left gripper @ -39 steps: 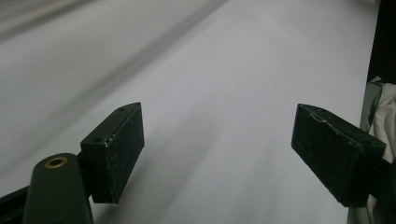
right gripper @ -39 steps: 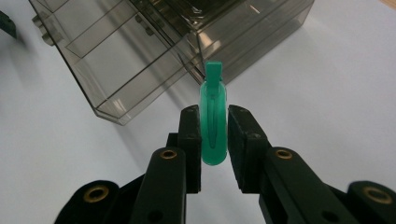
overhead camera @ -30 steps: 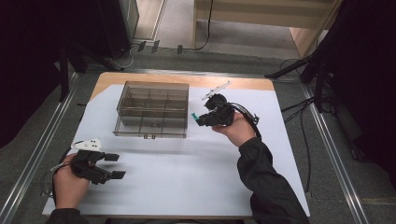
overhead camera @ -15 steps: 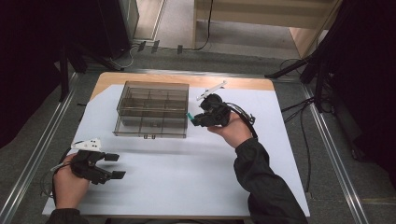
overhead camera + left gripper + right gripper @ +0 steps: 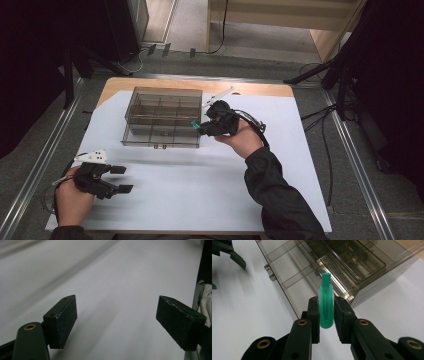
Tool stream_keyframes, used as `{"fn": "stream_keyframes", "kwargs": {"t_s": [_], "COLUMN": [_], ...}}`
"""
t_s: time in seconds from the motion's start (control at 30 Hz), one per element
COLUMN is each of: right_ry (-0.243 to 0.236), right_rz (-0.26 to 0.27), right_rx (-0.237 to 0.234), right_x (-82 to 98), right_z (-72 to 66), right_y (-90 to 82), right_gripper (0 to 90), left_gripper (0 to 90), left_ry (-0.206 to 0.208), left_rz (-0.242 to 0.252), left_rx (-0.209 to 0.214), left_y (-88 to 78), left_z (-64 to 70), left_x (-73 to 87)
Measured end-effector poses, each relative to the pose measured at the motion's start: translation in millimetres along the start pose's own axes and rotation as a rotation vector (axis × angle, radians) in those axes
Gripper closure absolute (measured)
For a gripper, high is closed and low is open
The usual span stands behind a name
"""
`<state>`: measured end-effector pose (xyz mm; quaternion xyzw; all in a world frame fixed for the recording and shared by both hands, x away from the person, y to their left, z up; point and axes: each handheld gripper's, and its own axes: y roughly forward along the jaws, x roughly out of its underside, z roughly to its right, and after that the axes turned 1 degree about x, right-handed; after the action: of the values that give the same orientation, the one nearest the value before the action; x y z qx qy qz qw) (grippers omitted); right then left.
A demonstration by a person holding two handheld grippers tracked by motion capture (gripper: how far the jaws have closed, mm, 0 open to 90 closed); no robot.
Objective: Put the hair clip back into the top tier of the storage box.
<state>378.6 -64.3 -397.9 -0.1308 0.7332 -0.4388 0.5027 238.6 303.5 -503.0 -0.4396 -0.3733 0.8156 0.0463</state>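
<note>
Pinching a small green plastic clip (image 5: 326, 305) between its two black jaws, the right gripper (image 5: 206, 126) hovers just beside the right-hand end of the smoky clear compartment box (image 5: 162, 117), with the clip's tab pointing toward the box. The clip looks light and stiff, a thin moulded piece with smooth faces, so it would likely slip or twist if the squeeze eased. The jaws bear on its flat sides near the rounded end, which seems the soundest place to hold it, leaving the narrow tab free. It is probably springy and not fragile, though the tab could snap if levered against a wall.

The box stands on the white sheet (image 5: 200, 190) that covers the table; its inside is split by thin dividers into several cells, and whether its lid is open cannot be told. Those divider walls and the near rim are what stand in the way of any lowering into a cell. A small white object (image 5: 219, 95) lies just behind the right gripper, near the box's far right corner.

Well apart from the box, toward the near left of the sheet, the left gripper (image 5: 120, 179) rests with jaws spread wide and nothing between them.
</note>
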Motion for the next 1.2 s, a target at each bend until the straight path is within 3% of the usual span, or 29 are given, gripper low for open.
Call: {"fn": "stream_keyframes", "kwargs": {"t_s": [0.57,1.2], "right_ry": [-0.035,-0.025], "right_rz": [0.023,0.026], "right_rx": [-0.009,-0.010], "right_x": [-9.3,-9.2], "right_z": [-11.2,-14.5], "right_y": [16.8,34.1], "right_gripper": [77.4,77.3], "left_gripper": [18.1,18.1], "left_ry": [-0.005,-0.007], "left_rz": [-0.001,-0.004], "left_rx": [-0.012,-0.010], "left_y": [-2.8,-2.0], "left_z": [1.7,2.1], "left_x": [4.0,3.7]}}
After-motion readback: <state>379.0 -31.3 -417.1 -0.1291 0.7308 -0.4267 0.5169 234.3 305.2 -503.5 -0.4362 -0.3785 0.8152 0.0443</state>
